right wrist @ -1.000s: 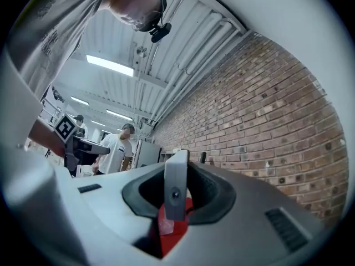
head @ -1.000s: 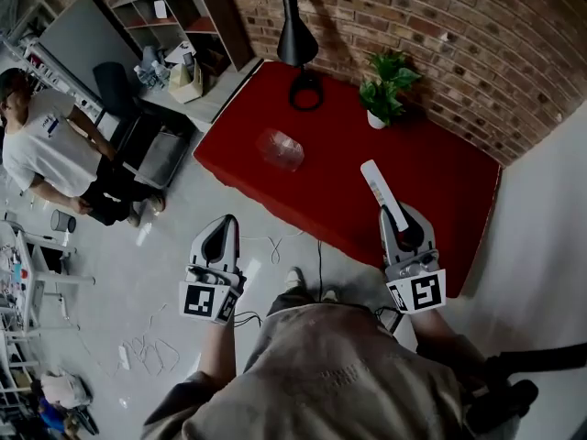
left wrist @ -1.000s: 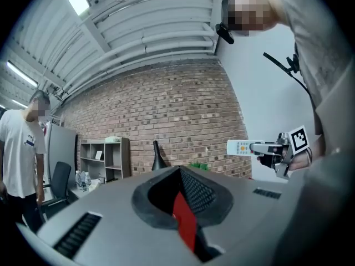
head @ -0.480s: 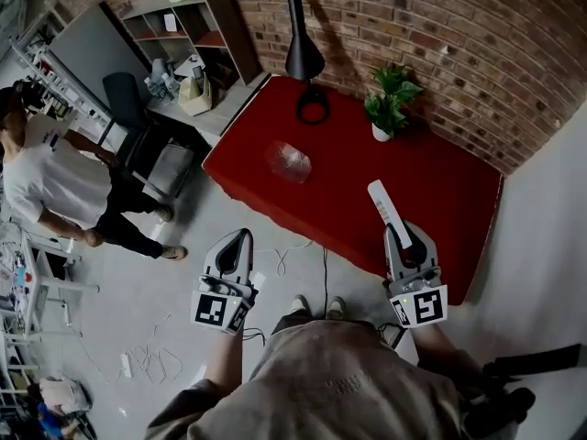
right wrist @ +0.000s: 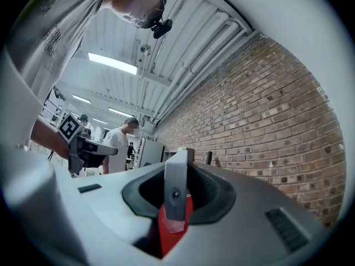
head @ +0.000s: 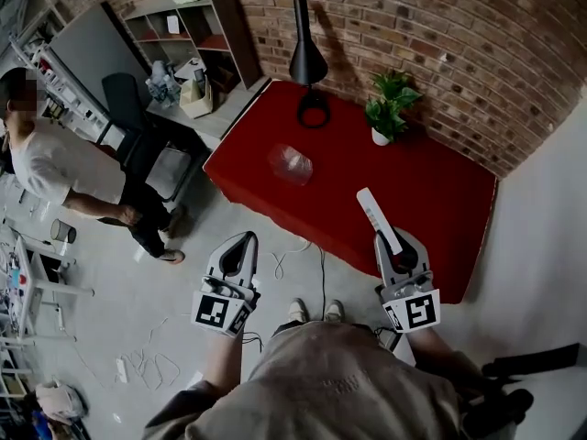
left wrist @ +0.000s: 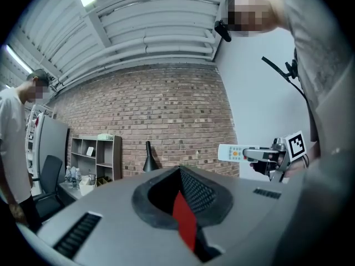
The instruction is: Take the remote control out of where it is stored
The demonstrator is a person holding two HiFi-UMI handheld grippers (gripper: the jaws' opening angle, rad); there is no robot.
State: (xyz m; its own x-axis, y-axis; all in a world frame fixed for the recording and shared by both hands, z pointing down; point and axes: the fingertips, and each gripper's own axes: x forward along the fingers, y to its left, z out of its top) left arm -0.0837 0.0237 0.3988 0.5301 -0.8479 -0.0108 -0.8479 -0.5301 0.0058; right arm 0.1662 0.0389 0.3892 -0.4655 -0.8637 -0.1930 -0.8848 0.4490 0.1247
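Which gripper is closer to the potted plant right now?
Right. The right gripper, gripping the remote control, hangs at the red table's near edge, straight in front of the potted plant. The left gripper is over the floor, off to the plant's left.

I work in what looks like a lab or workshop: a bare red brick wall (head: 440, 35), a grey concrete floor (head: 119, 310) strewn with loose white cables (head: 151, 365), a ribbed white metal ceiling (left wrist: 155, 21) with strip lights, open grey shelving (head: 179, 21), and cluttered white workbenches (head: 14, 273) on my left.
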